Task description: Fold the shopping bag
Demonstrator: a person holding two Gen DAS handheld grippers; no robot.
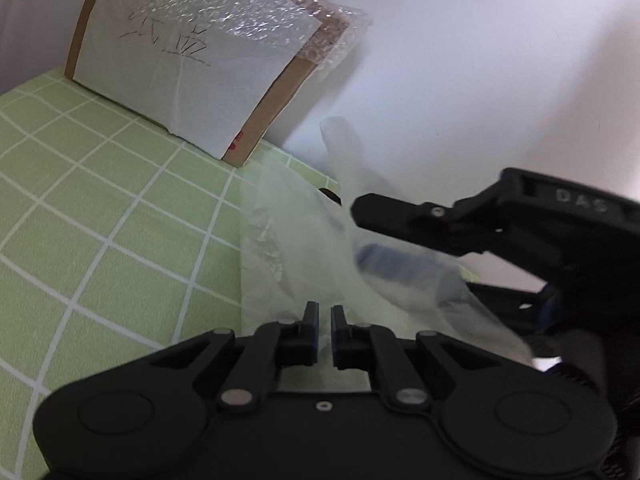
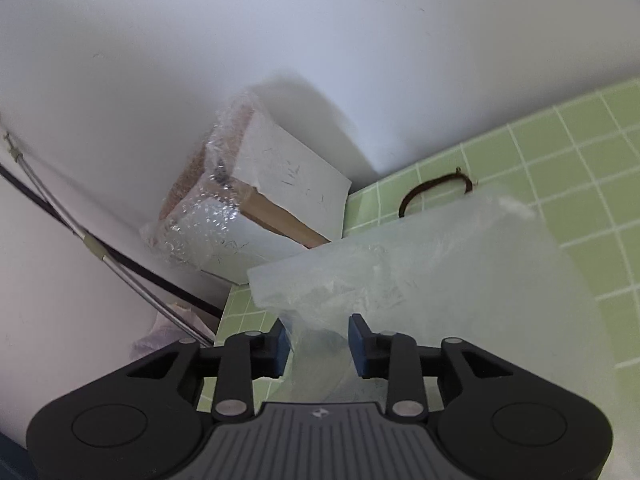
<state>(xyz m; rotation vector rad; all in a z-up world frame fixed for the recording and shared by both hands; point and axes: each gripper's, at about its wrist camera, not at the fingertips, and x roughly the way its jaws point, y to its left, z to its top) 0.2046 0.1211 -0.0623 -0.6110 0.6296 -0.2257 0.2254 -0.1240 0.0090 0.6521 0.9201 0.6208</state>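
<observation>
A green cloth with a white grid (image 1: 100, 216) is spread against a white wall (image 2: 320, 60), where a cardboard box wrapped in bubble film (image 1: 188, 76) is leaned. The translucent shopping bag (image 1: 288, 256) is draped over the cloth, directly ahead of the left gripper (image 1: 325, 320), at its twelve o'clock; a bag edge is pinched between its nearly closed jaws. The right gripper (image 2: 318, 338) is held spread, with bag film (image 2: 440, 272) bunched between its fingers and lifted toward one o'clock. A dark hair tie (image 2: 436, 188) is seen beyond, at one o'clock.
</observation>
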